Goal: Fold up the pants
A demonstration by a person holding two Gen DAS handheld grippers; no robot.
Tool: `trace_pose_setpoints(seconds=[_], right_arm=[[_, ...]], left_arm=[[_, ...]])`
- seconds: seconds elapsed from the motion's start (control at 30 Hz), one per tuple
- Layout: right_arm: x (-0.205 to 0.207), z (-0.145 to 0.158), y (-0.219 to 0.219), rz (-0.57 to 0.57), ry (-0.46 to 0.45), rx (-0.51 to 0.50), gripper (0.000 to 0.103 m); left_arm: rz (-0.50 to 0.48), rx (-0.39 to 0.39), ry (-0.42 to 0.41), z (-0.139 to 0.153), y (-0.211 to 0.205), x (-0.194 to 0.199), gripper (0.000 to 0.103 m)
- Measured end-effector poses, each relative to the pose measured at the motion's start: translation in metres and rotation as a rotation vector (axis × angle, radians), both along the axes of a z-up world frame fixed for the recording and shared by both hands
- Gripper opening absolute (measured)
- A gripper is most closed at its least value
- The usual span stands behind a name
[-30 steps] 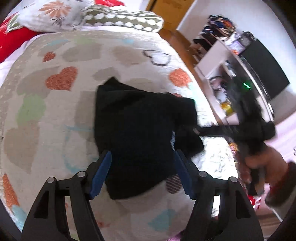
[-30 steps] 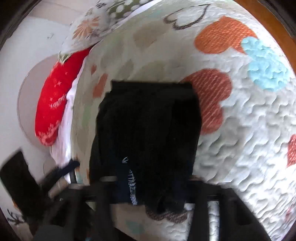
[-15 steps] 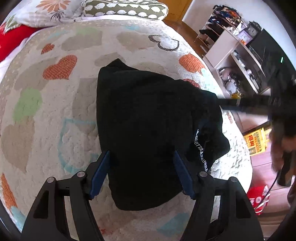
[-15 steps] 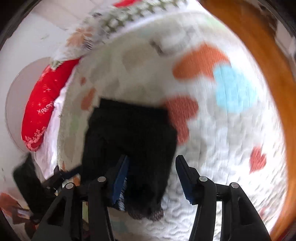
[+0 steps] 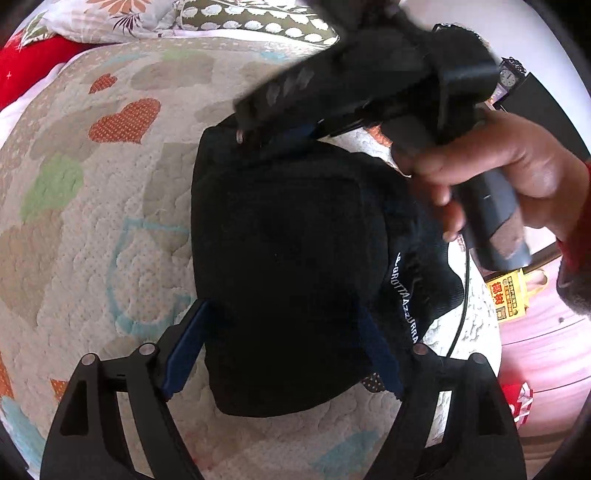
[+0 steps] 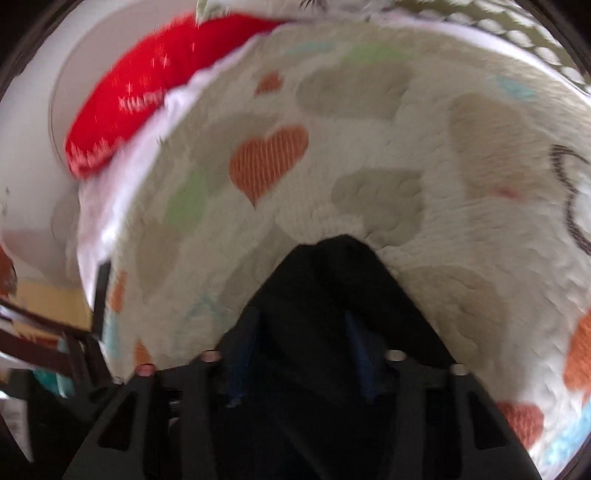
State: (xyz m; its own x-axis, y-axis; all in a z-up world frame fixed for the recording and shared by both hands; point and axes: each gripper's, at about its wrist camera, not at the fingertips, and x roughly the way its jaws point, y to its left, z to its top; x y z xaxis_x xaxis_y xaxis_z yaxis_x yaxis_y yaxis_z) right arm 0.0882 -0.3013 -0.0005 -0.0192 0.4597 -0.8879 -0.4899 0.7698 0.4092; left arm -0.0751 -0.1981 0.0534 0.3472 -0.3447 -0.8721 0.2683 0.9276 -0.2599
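Note:
The black pants (image 5: pixel 288 266) lie folded into a compact bundle on the heart-patterned quilt (image 5: pixel 92 221), with white lettering along their right edge. My left gripper (image 5: pixel 284 343) is open, its blue-padded fingers (image 5: pixel 184 350) straddling the near end of the bundle. My right gripper (image 6: pixel 301 347) is open and low over the far corner of the pants (image 6: pixel 332 288). In the left wrist view it shows from the side (image 5: pixel 280 136), held by a hand (image 5: pixel 498 166), its tips at the bundle's far edge.
A red pillow (image 6: pixel 147 92) and patterned pillows (image 5: pixel 240 18) lie at the head of the bed. Beyond the bed's right edge is a floor with a yellow box (image 5: pixel 509 295), a cable (image 5: pixel 463 295) and dark furniture (image 5: pixel 546 110).
My right gripper has swung from the right side of the bed across to the far end of the folded pants and come down onto it. The left gripper stays put.

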Motion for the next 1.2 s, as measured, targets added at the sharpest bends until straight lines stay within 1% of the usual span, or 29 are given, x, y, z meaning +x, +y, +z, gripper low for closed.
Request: trace_pose_setpoints(seconds=[0.03,0.1,0.17,0.23,0.37,0.43,0.5,0.53,0.6,0.63,0.67,0.7,0.77,0.83,0.93,1.0,1.03,1.1,1.17,1.2], right_arm=[[-0.001,0.003,0.001,0.004,0.006,0.005,0.016],[0.0,0.015,0.0,0.015,-0.008,0.021,0.01],[0.008,0.027,0.001,0.01,-0.035,0.028,0.008],[0.017,0.028,0.006,0.026,-0.081,-0.009,0.006],[0.02,0.0,0.017,0.046,-0.09,-0.069,0.006],[0.02,-0.001,0.013,0.036,-0.097,-0.047,0.007],[0.019,0.014,0.001,0.002,-0.125,-0.034,0.008],[0.018,0.028,-0.01,-0.026,-0.139,-0.019,0.013],[0.013,0.054,-0.033,-0.079,-0.168,0.014,0.013],[0.006,0.07,-0.05,-0.11,-0.188,0.019,0.014],[0.001,0.079,-0.061,-0.133,-0.197,0.024,0.015],[-0.007,0.089,-0.075,-0.167,-0.197,0.039,0.015],[-0.028,0.097,-0.099,-0.222,-0.174,0.075,0.015],[-0.052,0.092,-0.108,-0.241,-0.151,0.068,0.015],[-0.08,0.063,-0.114,-0.283,-0.064,0.06,0.016],[-0.089,0.047,-0.117,-0.313,-0.05,0.04,0.015],[-0.09,0.039,-0.117,-0.329,-0.056,0.023,0.011],[-0.084,0.028,-0.123,-0.381,-0.07,0.007,0.008],[-0.074,0.021,-0.128,-0.419,-0.083,0.004,0.007],[-0.07,0.016,-0.13,-0.438,-0.064,0.018,0.007]], left_arm=[[0.005,0.0,0.007,-0.001,0.002,0.001,0.081],[0.018,-0.012,0.024,0.0,0.005,0.003,0.081],[0.044,-0.048,0.019,0.005,0.011,0.005,0.081],[0.057,-0.056,0.0,0.009,0.013,0.008,0.081],[0.065,-0.042,0.043,-0.007,0.007,0.017,0.082],[0.061,-0.032,0.034,-0.01,0.002,0.016,0.084],[0.051,-0.021,0.045,-0.007,-0.001,0.017,0.085],[0.049,-0.022,0.051,-0.004,-0.001,0.017,0.084],[0.059,-0.035,0.05,0.005,0.004,0.019,0.084],[0.065,-0.042,0.034,0.015,0.008,0.019,0.084],[0.067,-0.043,0.023,0.02,0.012,0.021,0.084],[0.066,-0.043,0.0,0.03,0.015,0.023,0.084],[0.061,-0.028,-0.024,0.039,0.017,0.027,0.084],[0.053,-0.006,-0.043,0.043,0.015,0.037,0.084],[0.054,0.014,-0.043,0.043,0.007,0.054,0.084],[0.051,0.033,-0.046,0.036,0.0,0.069,0.084],[0.043,0.042,-0.041,0.033,-0.003,0.07,0.084],[0.025,0.065,-0.02,0.02,-0.008,0.081,0.084],[0.006,0.091,0.003,0.007,-0.016,0.092,0.084],[0.004,0.097,0.012,0.003,-0.019,0.092,0.084]])
